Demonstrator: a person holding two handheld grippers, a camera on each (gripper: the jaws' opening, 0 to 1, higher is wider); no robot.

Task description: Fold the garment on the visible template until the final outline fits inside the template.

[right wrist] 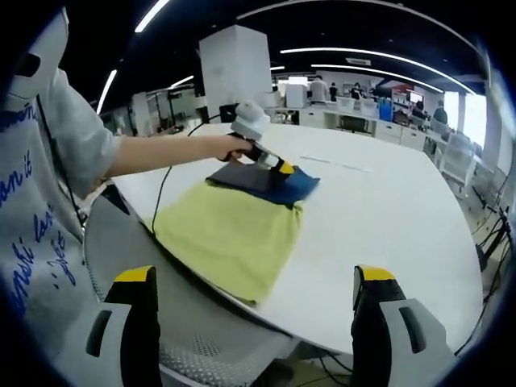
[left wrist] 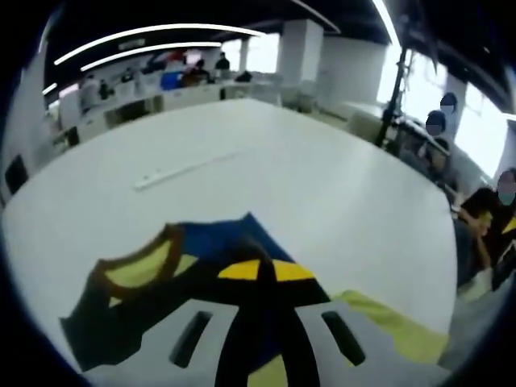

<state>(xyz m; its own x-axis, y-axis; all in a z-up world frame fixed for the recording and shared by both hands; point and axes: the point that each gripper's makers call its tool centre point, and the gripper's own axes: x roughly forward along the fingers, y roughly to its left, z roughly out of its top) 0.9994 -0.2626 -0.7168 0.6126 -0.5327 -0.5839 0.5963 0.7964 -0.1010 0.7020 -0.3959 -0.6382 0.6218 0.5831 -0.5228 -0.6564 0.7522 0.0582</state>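
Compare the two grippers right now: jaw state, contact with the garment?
The left gripper has its jaws closed together over the dark collar end of the garment and seems to pinch it; the right gripper has its jaws wide apart and holds nothing. The left gripper sits on the white table, at the garment's far end; the right gripper is off the table's near edge, away from the cloth. Both have yellow-tipped black jaws.

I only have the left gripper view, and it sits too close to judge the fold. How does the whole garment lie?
Observer: Most of the garment lies flat as a yellow panel that reaches the near edge of the table. Your left gripper is at its far, dark blue end.
Operator: Where is the other gripper?
Observer: The right gripper hovers open, off the table edge and above a grey chair. It touches nothing.
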